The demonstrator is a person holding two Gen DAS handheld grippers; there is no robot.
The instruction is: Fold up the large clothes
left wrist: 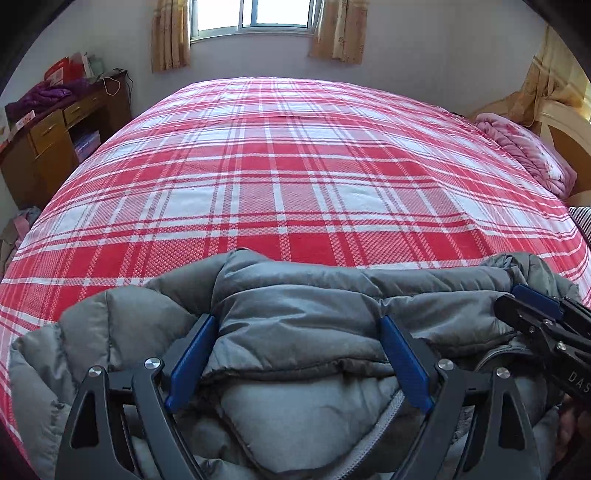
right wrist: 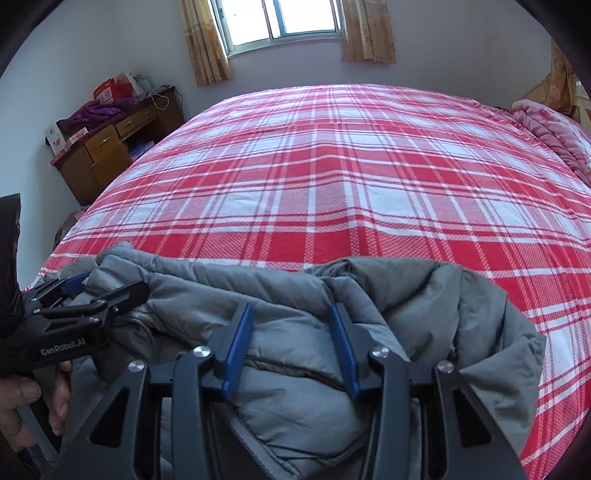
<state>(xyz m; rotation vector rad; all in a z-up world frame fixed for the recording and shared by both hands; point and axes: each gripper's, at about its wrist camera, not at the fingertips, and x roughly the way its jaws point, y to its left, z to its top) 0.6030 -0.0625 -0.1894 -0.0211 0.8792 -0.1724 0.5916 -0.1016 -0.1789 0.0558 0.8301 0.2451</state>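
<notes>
A grey puffer jacket [left wrist: 295,317] lies bunched at the near edge of the bed with the red and white plaid sheet [left wrist: 280,166]; it also shows in the right wrist view [right wrist: 303,325]. My left gripper [left wrist: 297,321] is open, its blue pads on either side of a thick fold of the jacket. My right gripper [right wrist: 291,314] is open too, its pads standing apart over the jacket's padded fabric. Each gripper shows in the other's view, the right one [left wrist: 532,306] at the jacket's right end, the left one [right wrist: 107,288] at its left end.
A folded pink quilt [left wrist: 524,155] lies at the bed's right side. A wooden desk [left wrist: 55,140] with purple clothes and red bags stands by the left wall. A window with tan curtains [left wrist: 255,14] is on the far wall.
</notes>
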